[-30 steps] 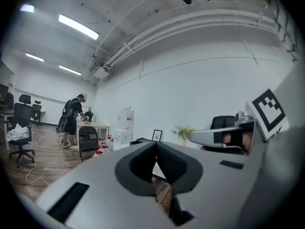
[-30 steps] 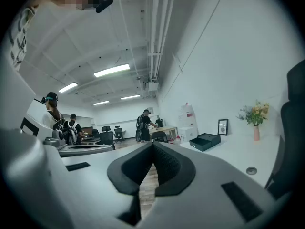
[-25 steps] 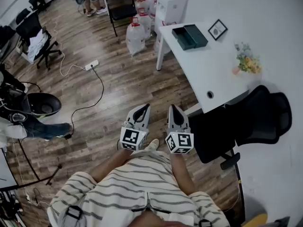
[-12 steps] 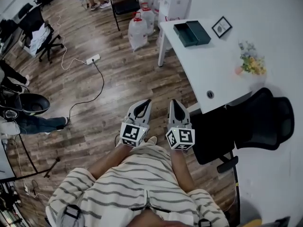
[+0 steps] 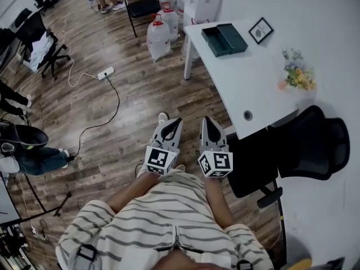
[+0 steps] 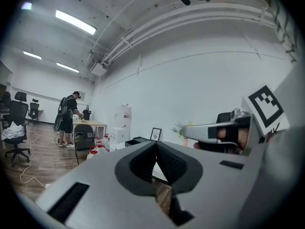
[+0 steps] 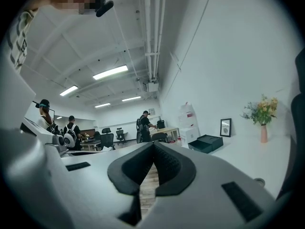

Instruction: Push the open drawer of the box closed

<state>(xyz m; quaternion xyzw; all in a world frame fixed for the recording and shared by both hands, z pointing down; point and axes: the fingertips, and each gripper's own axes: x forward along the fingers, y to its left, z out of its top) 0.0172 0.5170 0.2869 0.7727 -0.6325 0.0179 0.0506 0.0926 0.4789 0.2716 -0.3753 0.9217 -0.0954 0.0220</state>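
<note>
— Where is the dark teal rectangular box (image 5: 233, 37)?

— On the white table (image 5: 253, 83), near its far corner. It is at about one o'clock from both grippers and well apart from them. Its drawer (image 5: 212, 41) stands pulled out on the nine o'clock side. A small black picture frame (image 5: 259, 30) stands near the box, at its three o'clock.

— And the grippers?

— The left gripper (image 5: 175, 121) and the right gripper (image 5: 207, 120) are side by side over the brown wooden floor (image 5: 129, 111), both aimed toward twelve o'clock. Each has its jaws pressed together with nothing between them. The left gripper view and the right gripper view both show the dark pads meeting at the tip.

— Anything close to them?

— A black office chair (image 5: 292, 145) stands at three o'clock of the right gripper, against the table's near edge.
</note>
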